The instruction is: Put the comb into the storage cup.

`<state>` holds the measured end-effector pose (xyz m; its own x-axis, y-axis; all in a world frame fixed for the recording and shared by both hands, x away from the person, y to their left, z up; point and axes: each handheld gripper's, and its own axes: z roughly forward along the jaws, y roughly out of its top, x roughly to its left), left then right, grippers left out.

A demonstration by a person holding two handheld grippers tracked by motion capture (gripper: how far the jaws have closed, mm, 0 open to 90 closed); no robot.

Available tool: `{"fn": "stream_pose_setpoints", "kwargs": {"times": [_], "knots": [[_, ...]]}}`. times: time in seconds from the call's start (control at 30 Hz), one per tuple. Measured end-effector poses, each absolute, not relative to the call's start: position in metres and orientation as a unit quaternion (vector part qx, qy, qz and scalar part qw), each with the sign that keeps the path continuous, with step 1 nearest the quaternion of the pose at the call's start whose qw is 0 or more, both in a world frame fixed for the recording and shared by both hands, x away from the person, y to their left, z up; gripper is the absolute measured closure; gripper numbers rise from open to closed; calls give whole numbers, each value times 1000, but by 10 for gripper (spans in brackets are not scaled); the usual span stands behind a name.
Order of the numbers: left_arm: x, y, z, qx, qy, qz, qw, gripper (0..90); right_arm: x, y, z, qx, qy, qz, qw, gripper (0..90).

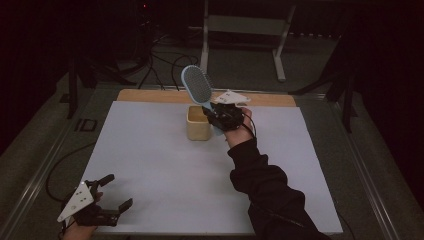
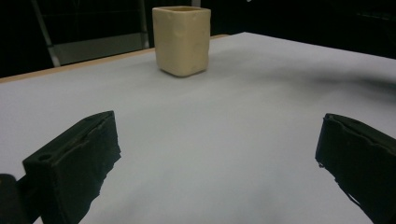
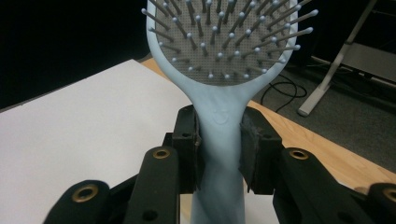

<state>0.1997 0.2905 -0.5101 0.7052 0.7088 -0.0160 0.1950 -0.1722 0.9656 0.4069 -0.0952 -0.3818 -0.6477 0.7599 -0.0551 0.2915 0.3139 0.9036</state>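
Observation:
A pale blue hairbrush [image 1: 196, 85] is held up over the far middle of the white sheet, its head tilted up and to the left. My right gripper [image 1: 216, 116] is shut on the brush's handle [image 3: 219, 140], the pads pressing both sides; the bristled head [image 3: 224, 37] rises above the jaws. Just left of that gripper stands a cream square cup [image 1: 198, 122], upright, also seen ahead in the left gripper view [image 2: 181, 39]. My left gripper [image 1: 112, 191] rests at the near left corner, its jaws open wide with nothing between them [image 2: 215, 158].
The white sheet [image 1: 160, 170] covers most of a wooden table [image 1: 150, 96]. A metal stand's legs [image 1: 280, 60] and cables [image 1: 165, 65] lie on the dark floor behind. The person's right sleeve [image 1: 270, 195] crosses the near right of the sheet.

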Motion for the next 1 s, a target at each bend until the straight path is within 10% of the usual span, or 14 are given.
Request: {"fn": "stream_pose_setpoints", "kwargs": {"times": [1.0], "knots": [[198,292,-511,729,312,226,566,0,461,-58,-367,363,730,527,241,701]]}}
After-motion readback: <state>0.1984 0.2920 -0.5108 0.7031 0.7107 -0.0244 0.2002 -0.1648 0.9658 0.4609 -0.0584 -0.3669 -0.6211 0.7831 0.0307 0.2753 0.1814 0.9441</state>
